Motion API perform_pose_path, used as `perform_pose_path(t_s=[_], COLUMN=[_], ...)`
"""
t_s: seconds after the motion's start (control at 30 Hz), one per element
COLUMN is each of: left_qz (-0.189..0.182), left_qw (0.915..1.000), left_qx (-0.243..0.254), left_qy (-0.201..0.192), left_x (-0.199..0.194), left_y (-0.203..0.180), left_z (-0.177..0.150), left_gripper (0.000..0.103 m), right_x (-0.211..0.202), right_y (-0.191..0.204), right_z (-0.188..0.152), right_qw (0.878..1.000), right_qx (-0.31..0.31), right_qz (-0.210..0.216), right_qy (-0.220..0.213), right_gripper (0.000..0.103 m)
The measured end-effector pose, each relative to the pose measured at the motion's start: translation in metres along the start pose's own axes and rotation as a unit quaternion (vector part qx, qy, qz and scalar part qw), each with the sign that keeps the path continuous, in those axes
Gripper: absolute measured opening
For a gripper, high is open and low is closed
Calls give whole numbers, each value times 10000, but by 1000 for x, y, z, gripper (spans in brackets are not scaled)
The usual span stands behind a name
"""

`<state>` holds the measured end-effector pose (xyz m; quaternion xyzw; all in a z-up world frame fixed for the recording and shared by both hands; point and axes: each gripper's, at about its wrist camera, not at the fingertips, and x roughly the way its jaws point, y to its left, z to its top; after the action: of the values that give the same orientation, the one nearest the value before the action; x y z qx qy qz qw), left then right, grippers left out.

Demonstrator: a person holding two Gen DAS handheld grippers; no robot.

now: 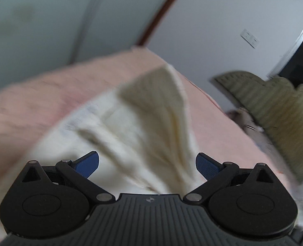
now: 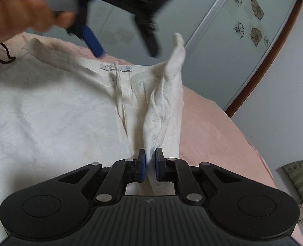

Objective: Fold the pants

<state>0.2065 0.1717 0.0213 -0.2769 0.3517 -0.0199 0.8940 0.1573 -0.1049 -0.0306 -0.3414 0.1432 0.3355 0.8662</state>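
Cream pants on pink bedding, fold pinched in right gripper; left gripper wide, empty.

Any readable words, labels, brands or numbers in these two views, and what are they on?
No text can be read.
Waistband label inside the pants: a round logo and small print, too small to read.
Emblem on the right gripper: a mark, no letters.
Left wrist view: too blurred.

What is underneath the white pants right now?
The white pants lie on a pink bedcover, which shows around their edges. Whatever lies beneath the spread-out fabric itself is covered and cannot be seen.
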Motion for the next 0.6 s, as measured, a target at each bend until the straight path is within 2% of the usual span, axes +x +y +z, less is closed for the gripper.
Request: perform_pose_path(t_s=[0.1,0.23,0.27,0.3,0.33,0.4,0.47,0.5,0.57,0.6], left_qz=[-251,137,272,371,447,487,567,584,442,362], left_qw=[9995,9991,9983,9977,9974,9975,9976,9977,9980,9981], left_qx=[-123,-246,-321,-394,-431,-499,-370,-234,1,81], left_qy=[125,-323,-391,-408,-357,-143,-159,-263,-455,-484], left_x=[15,25,29,32,35,37,29,19,0,-10], left_y=[-6,-18,-18,-18,-16,-10,-8,-7,-1,3], left_z=[16,21,22,25,27,27,20,14,2,-4], left_gripper=[101,98,89,70,58,10,3,3,3,3], right_x=[2,1,1,2,1,-3,-12,-18,-32,-40], right_y=[0,6,7,6,6,8,6,3,-1,-3], right_z=[-2,-4,-4,-2,-3,-3,-3,-4,-6,-8], right_qw=[9999,9999,9999,9999,9999,9998,9998,9997,9988,9981], right_qx=[97,124,105,78,55,3,-48,-51,-49,-58], right_qz=[-14,-67,-87,-100,-116,-197,-208,-247,-486,-599], right_qy=[-30,-61,-56,-44,-45,-60,-51,-32,67,120], right_gripper=[9,10,10,10,12,13,15,15,23,31])
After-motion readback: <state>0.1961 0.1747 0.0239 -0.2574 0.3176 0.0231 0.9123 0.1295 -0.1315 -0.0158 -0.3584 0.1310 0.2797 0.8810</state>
